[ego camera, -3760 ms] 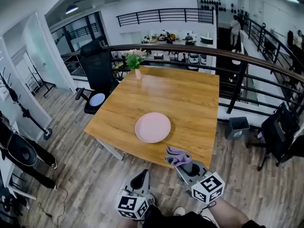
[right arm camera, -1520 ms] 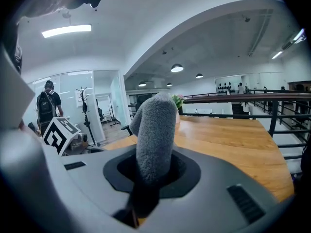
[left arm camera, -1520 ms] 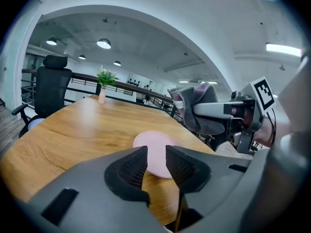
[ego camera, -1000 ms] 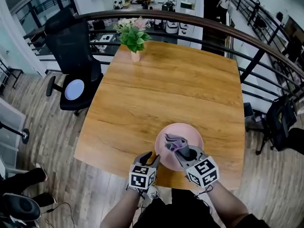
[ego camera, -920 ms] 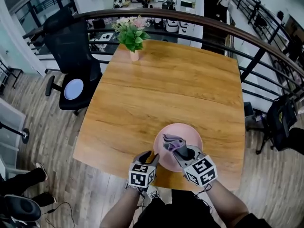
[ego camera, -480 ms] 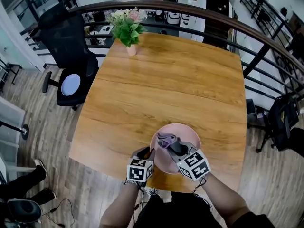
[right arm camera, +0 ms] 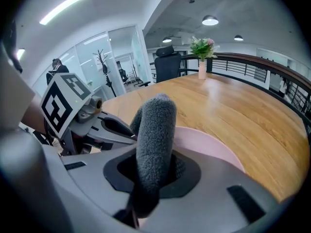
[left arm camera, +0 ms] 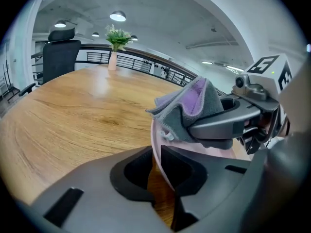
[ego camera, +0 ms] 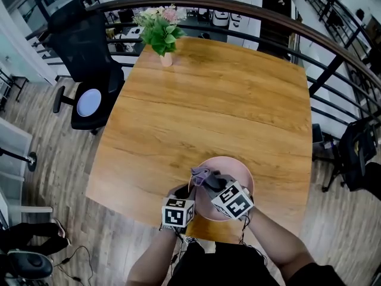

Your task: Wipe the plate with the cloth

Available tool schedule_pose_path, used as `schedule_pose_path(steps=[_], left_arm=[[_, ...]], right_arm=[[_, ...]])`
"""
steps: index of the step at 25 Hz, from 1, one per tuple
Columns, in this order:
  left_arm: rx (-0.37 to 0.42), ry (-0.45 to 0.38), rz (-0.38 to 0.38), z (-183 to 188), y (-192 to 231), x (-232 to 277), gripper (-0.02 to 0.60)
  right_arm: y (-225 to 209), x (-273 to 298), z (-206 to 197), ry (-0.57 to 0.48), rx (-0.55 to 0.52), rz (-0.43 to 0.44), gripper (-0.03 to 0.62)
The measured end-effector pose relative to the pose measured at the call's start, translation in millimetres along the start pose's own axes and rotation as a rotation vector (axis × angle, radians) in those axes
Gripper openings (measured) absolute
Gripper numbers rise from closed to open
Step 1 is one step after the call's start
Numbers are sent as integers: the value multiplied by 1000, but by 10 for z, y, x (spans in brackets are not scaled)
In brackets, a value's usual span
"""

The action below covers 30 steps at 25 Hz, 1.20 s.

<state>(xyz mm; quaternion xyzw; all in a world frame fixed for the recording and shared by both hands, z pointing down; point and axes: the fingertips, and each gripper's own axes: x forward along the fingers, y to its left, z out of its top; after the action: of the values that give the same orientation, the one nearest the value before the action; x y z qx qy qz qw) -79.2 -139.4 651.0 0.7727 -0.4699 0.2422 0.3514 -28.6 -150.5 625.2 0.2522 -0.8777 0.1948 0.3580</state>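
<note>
Plate (ego camera: 243,173): pink, round, flat on the wooden bench (ego camera: 208,100) at the edge nearest the person.

Left claw (ego camera: 182,191): positioned at the plate's near-left rim, angled downward. In the left gripper view its jaws are closing, with the rim standing upright in the narrow gap between them. Both pads appear to meet the rim. Bare bench wood shows through the gap below the rim.

Right claw (ego camera: 209,181): positioned over the plate, just beside the left claw and angled downward. Its jaws are clamped on the cloth (ego camera: 201,174), a grey and purple fabric. In the right gripper view the cloth rises as a thick grey roll from between the jaws.

Cloth position: bunched ahead of the right claw's tips, over the left part of the plate and just above the left claw. Contact between cloth and plate surface cannot be determined.

Other items: a vase of flowers (ego camera: 159,36) stands at the far edge of the bench, well apart from the plate.
</note>
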Motion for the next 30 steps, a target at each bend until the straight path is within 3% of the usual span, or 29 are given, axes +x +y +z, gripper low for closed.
schedule_pose_path(steps=[13,19,30], left_arm=[[0,-64,48,22,17,27,51],[2,-66,52,20,24,35,51],[0,-58,50,4,35,40,51]], right_arm=[[-103,211,-190,159,-19,-31,74],[-257,258,-161,167,-28,-60,72],[-808,18,-335,259,29,-209,74]])
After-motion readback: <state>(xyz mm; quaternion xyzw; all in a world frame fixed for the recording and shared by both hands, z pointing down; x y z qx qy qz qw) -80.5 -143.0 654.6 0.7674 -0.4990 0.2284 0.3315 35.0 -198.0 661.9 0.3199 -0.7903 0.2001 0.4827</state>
